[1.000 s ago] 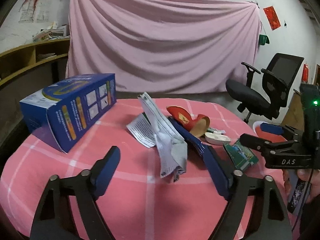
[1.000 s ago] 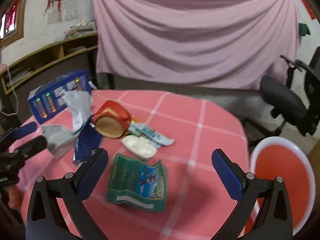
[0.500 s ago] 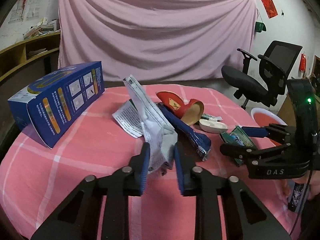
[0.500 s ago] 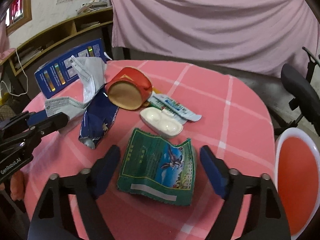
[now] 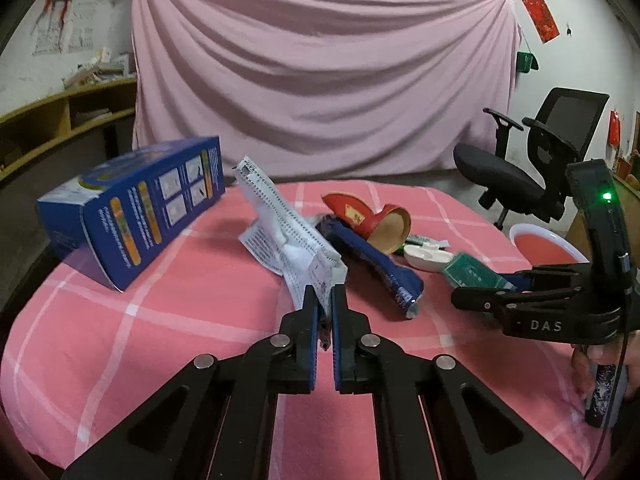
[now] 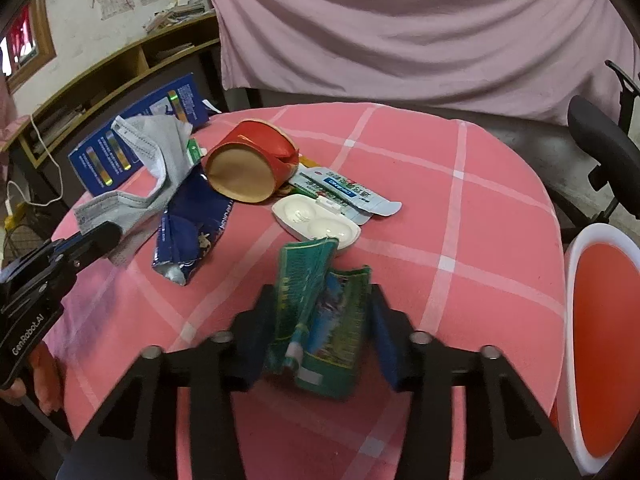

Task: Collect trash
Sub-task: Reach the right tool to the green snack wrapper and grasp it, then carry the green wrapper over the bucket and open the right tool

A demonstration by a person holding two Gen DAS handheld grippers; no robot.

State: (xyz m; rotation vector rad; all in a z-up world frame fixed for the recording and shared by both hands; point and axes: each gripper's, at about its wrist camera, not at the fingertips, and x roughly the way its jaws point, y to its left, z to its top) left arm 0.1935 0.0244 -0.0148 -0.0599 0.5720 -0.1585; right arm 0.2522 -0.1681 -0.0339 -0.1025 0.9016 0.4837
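So far nothing sits in the red basin (image 6: 608, 344) that stands off the right edge of the table (image 6: 480, 208); I take it for the trash bin, though that is my guess. Every piece is still on the pink checked cloth, so the collecting is only at its first grab.

My left gripper (image 5: 325, 300) has its fingers together, pinched on the lower edge of the grey face mask (image 5: 288, 236). The mask stands up from that pinch and leans away to the left, its long axis running from my fingers toward the blue box (image 5: 140, 208) at the far left of the table.

My right gripper (image 6: 320, 312) is closing its fingers around the green wrapper (image 6: 328, 308). The wrapper is between them, buckled into a fold, and both pads seem to press its sides. Its long axis runs straight ahead of me, the torn top edge pointing at the white clamshell case (image 6: 316, 224) just beyond it.

Left to gather, as I judge it: the dark blue snack bag (image 6: 192, 236), lying lengthwise toward me with its open silver mouth nearest; the red paper cup (image 6: 248, 168), on its side with its mouth turned my way; the clamshell case; the flattened white and blue carton (image 6: 344, 196) behind it; and perhaps the blue box. Both held pieces still need lifting and carrying to the basin.
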